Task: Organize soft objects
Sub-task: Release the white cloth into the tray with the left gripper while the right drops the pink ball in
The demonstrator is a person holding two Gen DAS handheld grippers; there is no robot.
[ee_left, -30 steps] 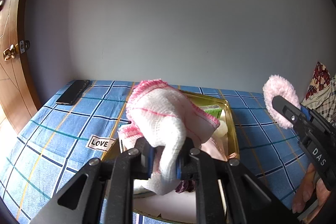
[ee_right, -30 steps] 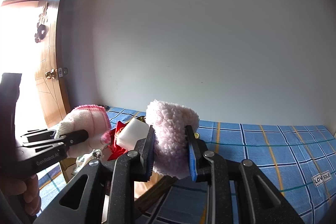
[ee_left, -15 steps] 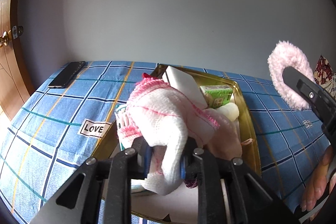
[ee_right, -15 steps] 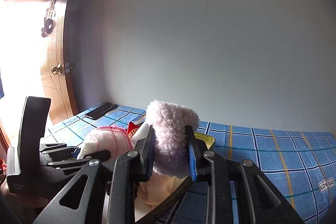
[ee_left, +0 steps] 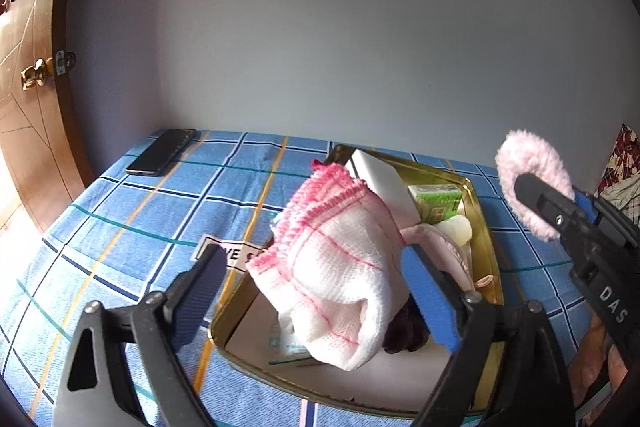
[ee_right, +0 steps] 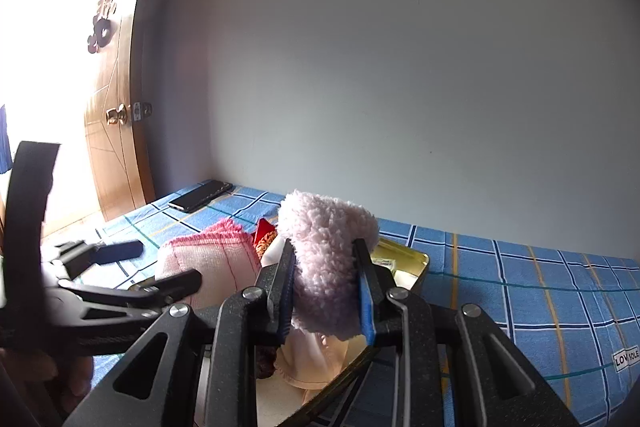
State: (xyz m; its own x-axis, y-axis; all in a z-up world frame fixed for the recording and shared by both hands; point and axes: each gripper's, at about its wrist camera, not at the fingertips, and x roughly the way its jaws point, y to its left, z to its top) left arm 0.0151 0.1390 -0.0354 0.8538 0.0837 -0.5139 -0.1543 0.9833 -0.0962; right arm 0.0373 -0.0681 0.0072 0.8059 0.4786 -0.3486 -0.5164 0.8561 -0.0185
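Cloth (ee_left: 336, 279) of white weave with pink edging lies bunched over the near left rim of the gold tray (ee_left: 486, 227), and we see its long axis run from the frilled pink end, up and away toward the wall, down to a rounded white end nearest us. Our left gripper (ee_left: 316, 291) has its jaws opening, spread wide to either side of the cloth with no pad pressing it. Our right gripper (ee_right: 326, 291) is clamped on a fluffy pink ring (ee_right: 328, 259), held upright above the tray. Behind the cloth the tray holds a white block (ee_left: 380, 183), a green carton (ee_left: 436, 201) and pale pink fabric (ee_left: 440, 251). The tray sits on a blue checked sheet (ee_left: 140, 219), with a phone (ee_left: 162, 157) well apart by the wall. Only the right wrist view shows a red item (ee_right: 265, 233) behind the cloth; only the left shows the carton clearly.
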